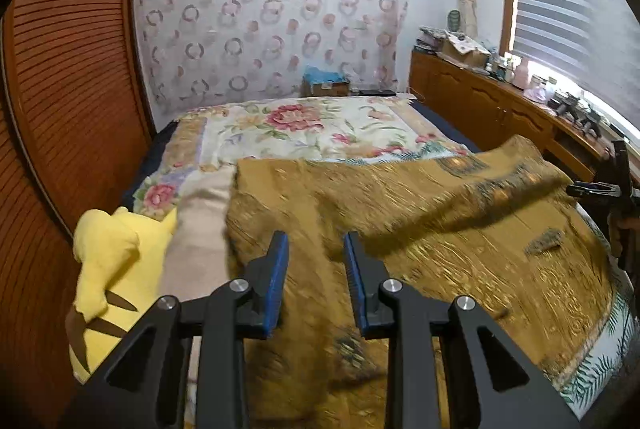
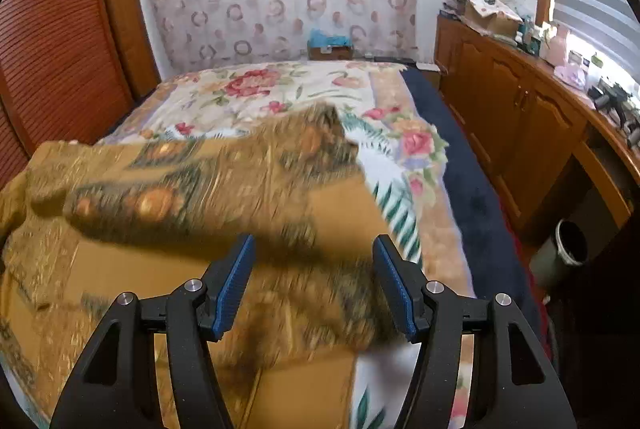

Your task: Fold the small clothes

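Note:
A mustard-gold patterned garment (image 1: 400, 229) lies spread on the bed, motion-blurred, with a fold of it raised across the middle; it also fills the right wrist view (image 2: 180, 189). My left gripper (image 1: 316, 261) is open and empty, its blue pads just above the near part of the cloth. My right gripper (image 2: 314, 265) is open wide and empty over the cloth's right end. The right gripper's black body shows at the far right edge of the left wrist view (image 1: 616, 189).
The bed has a floral blanket (image 1: 300, 129) and a dark blue sheet edge (image 2: 480, 189). A yellow plush toy (image 1: 108, 269) and beige cloth (image 1: 200, 237) lie at the left. A wooden cabinet (image 2: 520, 117) with clutter runs along the right; a bin (image 2: 568, 245) stands beside it. A slatted wooden door (image 1: 72, 89) is on the left.

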Tool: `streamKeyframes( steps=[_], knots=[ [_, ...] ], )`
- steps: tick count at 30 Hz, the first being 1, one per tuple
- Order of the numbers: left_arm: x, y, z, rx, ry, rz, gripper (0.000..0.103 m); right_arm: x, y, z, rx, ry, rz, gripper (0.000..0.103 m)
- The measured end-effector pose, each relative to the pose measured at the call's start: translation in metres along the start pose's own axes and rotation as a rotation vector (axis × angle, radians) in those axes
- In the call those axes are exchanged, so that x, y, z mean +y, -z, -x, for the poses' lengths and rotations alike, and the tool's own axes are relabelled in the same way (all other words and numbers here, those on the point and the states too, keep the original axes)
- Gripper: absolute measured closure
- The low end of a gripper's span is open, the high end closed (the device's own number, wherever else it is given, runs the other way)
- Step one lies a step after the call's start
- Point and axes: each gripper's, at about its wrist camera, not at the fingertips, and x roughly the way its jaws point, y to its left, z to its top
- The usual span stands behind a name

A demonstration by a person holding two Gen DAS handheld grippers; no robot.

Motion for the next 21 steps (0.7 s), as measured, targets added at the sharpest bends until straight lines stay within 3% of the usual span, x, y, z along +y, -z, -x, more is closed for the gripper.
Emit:
streamKeyframes(
  steps=[8,15,21],
  knots=[
    [-0.023,0.022,0.008,0.031,0.003,-0.016,0.077,0.009,0.034,0.017,0.006,-0.016,-0.061,0.040],
    [-0.024,0.041,0.009,0.054,-0.020,-0.026,0.073,-0.016,0.028,0.018,0.017,0.015,-0.072,0.040],
    [-0.006,0.059,0.016,0.068,-0.073,0.020,0.072,-0.045,0.022,-0.009,0.086,0.071,-0.075,0.040]
  ],
)
